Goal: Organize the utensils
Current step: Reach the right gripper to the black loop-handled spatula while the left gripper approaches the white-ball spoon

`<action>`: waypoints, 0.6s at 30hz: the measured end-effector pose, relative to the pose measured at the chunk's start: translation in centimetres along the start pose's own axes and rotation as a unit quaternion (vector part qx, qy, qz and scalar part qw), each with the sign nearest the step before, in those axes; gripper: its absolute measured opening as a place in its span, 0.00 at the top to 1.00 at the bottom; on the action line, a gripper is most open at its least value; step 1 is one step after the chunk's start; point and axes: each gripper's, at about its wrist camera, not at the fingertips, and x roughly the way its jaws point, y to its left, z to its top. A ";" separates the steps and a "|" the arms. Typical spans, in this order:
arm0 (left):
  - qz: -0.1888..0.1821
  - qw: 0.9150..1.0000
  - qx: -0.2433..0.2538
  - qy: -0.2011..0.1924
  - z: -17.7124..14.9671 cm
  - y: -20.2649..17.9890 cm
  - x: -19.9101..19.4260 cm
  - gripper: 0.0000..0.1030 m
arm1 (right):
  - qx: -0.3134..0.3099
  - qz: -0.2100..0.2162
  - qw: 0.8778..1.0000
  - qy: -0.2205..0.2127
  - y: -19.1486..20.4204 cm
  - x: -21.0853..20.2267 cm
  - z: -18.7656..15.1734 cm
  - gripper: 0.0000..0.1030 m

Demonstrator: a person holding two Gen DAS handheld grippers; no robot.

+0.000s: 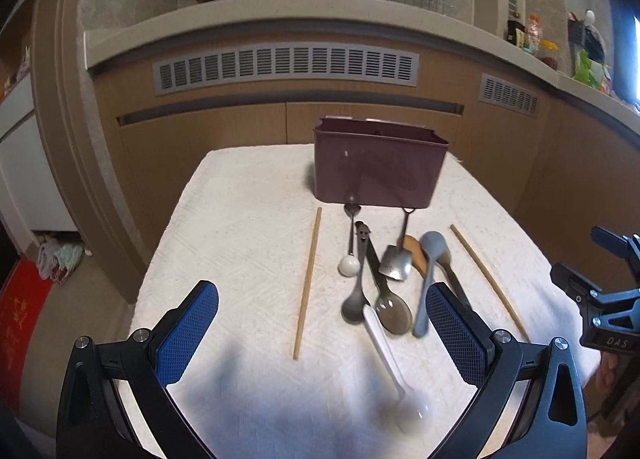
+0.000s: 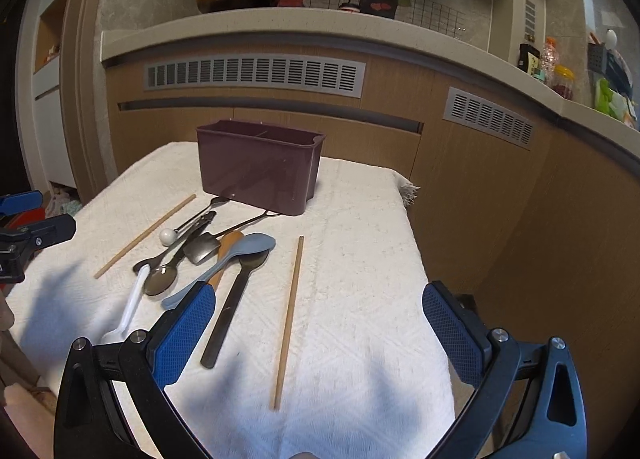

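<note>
Both the left gripper and right gripper hang wide and empty above the near cloth, so I'd begin with a lone chopstick right of the spoons, pinching mid-shaft, then standing it in the bin at the far end.

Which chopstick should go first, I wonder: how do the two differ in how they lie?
The left chopstick lies left of the spoon pile, ahead of the left tongs; the right chopstick lies right of the pile, between the right tongs' fingers. In the right wrist view, the left one slants, the right one runs nearly straight. Both are plain wood, flat on the white cloth, touching nothing else.
</note>
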 end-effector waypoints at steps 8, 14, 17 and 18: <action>-0.025 0.998 -0.058 0.018 2.7 4.0 5.2 0.00 | -0.020 0.012 0.999 0.044 1.4 6.5 2.4 0.00; -0.049 0.995 -0.089 0.013 4.2 6.7 7.6 0.00 | 0.000 0.047 0.993 0.105 2.6 13.4 4.3 0.01; -0.034 0.997 -0.065 0.008 4.4 6.7 8.5 0.00 | -0.013 0.063 0.991 0.116 4.3 15.5 5.2 0.08; -0.019 0.999 -0.048 0.009 4.2 6.4 8.9 0.00 | -0.016 0.066 0.991 0.119 4.9 16.1 5.5 0.10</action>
